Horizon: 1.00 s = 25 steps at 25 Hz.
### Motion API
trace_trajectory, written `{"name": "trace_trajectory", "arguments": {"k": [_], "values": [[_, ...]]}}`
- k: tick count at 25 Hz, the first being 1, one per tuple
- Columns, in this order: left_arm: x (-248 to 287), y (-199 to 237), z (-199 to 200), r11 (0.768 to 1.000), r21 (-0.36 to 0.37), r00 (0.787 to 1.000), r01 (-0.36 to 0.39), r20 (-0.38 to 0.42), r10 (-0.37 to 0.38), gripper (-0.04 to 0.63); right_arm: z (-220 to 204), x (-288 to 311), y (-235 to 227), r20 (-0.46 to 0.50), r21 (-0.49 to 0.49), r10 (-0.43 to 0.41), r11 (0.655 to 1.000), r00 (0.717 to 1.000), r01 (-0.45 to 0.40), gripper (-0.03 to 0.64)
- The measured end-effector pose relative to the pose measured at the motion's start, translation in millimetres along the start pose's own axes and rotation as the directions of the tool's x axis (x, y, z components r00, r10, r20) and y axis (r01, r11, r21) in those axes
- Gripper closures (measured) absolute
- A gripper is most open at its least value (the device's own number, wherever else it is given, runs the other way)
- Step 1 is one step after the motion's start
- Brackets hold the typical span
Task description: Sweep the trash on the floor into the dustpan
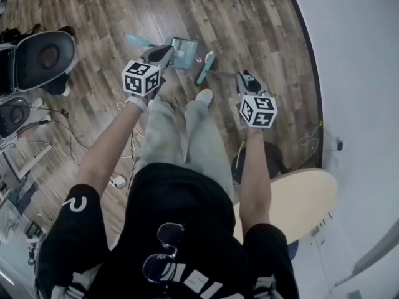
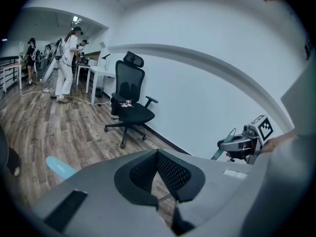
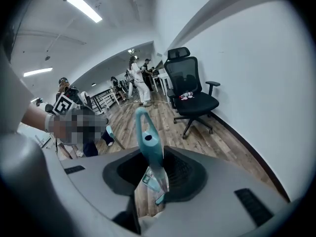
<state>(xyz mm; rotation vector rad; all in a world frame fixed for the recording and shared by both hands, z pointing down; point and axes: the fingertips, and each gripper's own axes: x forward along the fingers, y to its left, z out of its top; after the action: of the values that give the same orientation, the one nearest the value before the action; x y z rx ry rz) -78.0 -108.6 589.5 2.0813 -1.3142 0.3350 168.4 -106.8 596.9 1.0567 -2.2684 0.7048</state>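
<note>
The person wears a black T-shirt (image 1: 181, 204) with short sleeves and white print, light grey trousers (image 1: 187, 136) and white shoes (image 1: 204, 95). Dark sunglasses (image 1: 169, 234) hang at the collar. The left gripper (image 1: 163, 53) and the right gripper (image 1: 245, 78) have each a grey body, black mesh pads (image 2: 174, 172) inside the jaws, and behind the jaws a white cube (image 1: 142, 78) with black square markers.

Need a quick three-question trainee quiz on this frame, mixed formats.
1. Multiple choice: what stands between the jaws of the right gripper? A) a cable B) a teal brush handle C) nothing
2. True or false: the black office chair stands upright beside the wall.
3. Fill in: the floor is laid in ___ planks.
Key: 1 B; 2 true; 3 wood.
</note>
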Motion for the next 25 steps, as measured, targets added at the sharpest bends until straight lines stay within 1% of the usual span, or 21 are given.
{"name": "trace_trajectory", "arguments": {"k": [3,7,12,16,19,22,25], "values": [[8.7,-12.8,1.7,0.999,0.023,1.0,0.03,-0.009,-0.03,0.598,-4.8,-13.8,-7.4,0.003,-0.022,-0.031,0.999,1.0,0.031,0.526],[28.3,-41.5,3.7,0.995,0.055,0.997,0.079,-0.027,-0.077,0.598,-21.4,-40.3,-33.5,0.0,-0.021,-0.09,0.996,0.996,0.09,0.528],[61.1,-87.4,9.7,0.983,0.097,0.987,0.154,-0.067,-0.148,0.598,-39.6,-86.7,-84.2,0.014,0.043,-0.193,0.98,0.981,0.192,0.528],[88.3,-120.8,13.7,0.97,0.123,0.976,0.208,-0.092,-0.198,0.598,-51.9,-120.1,-129.4,0.025,0.094,-0.272,0.959,0.962,0.269,0.528],[103.4,-140.1,14.6,0.964,0.128,0.969,0.232,-0.111,-0.218,0.598,-57.6,-140.3,-156.6,0.025,0.126,-0.325,0.939,0.945,0.32,0.527],[109.7,-152.0,10.2,0.961,0.128,0.965,0.246,-0.126,-0.23,0.598,-68.7,-148.3,-170.8,0.009,0.127,-0.352,0.929,0.936,0.348,0.526],[110.0,-148.6,2.5,0.96,0.128,0.963,0.249,-0.135,-0.231,0.598,-83.3,-138.0,-173.6,-0.015,0.105,-0.352,0.93,0.936,0.351,0.525]]}}
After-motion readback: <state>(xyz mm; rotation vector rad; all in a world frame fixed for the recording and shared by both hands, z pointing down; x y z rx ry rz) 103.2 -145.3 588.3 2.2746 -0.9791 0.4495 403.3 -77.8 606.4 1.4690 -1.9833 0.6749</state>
